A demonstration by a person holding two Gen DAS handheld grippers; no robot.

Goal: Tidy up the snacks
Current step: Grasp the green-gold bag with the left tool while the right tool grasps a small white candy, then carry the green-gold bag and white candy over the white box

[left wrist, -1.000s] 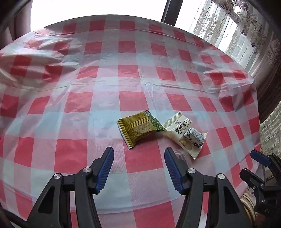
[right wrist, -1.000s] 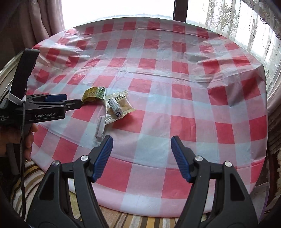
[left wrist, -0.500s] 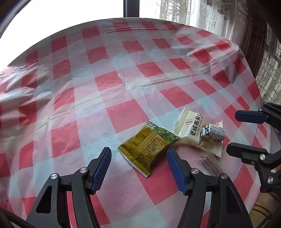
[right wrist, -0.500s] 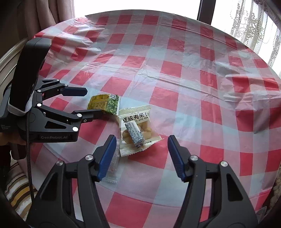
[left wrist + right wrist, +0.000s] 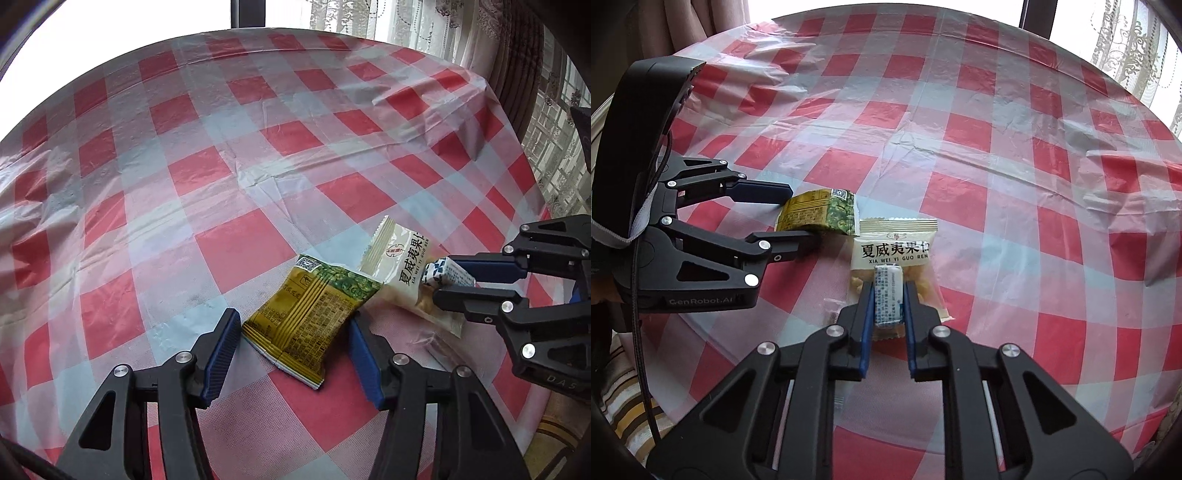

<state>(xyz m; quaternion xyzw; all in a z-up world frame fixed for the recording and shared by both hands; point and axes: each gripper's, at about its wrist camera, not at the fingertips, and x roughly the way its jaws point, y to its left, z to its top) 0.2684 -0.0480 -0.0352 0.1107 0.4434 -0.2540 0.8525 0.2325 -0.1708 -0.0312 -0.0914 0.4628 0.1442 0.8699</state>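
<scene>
Round table covered by a red-and-white checked plastic cloth (image 5: 960, 155), with 3 snack packets grouped near its front edge. The right gripper (image 5: 889, 295) has its 2 blue-padded jaws clamped on a small blue-and-white wrapped candy (image 5: 888, 297), which lies on top of a cream pouch (image 5: 895, 254) printed "XIA WEI YI GUO REN"; pale nut pieces show through the clear lower part of that pouch. In the left wrist view the same candy (image 5: 445, 271) sits between the right gripper's fingers (image 5: 476, 297) above the cream pouch (image 5: 399, 273). The left gripper (image 5: 291, 332) straddles a green-and-yellow foil packet (image 5: 310, 317), 1 jaw on each side; its jaws are closing, at a medium width, and the pads stand at the packet's edges; firm contact cannot be told. From the right wrist view the foil packet (image 5: 822, 216) lies just left of the cream pouch, their edges touching or overlapping slightly. A thin clear wrapper (image 5: 833, 314) lies on the cloth left of the right gripper's fingers. Lace curtains (image 5: 406, 26) hang behind the table.
</scene>
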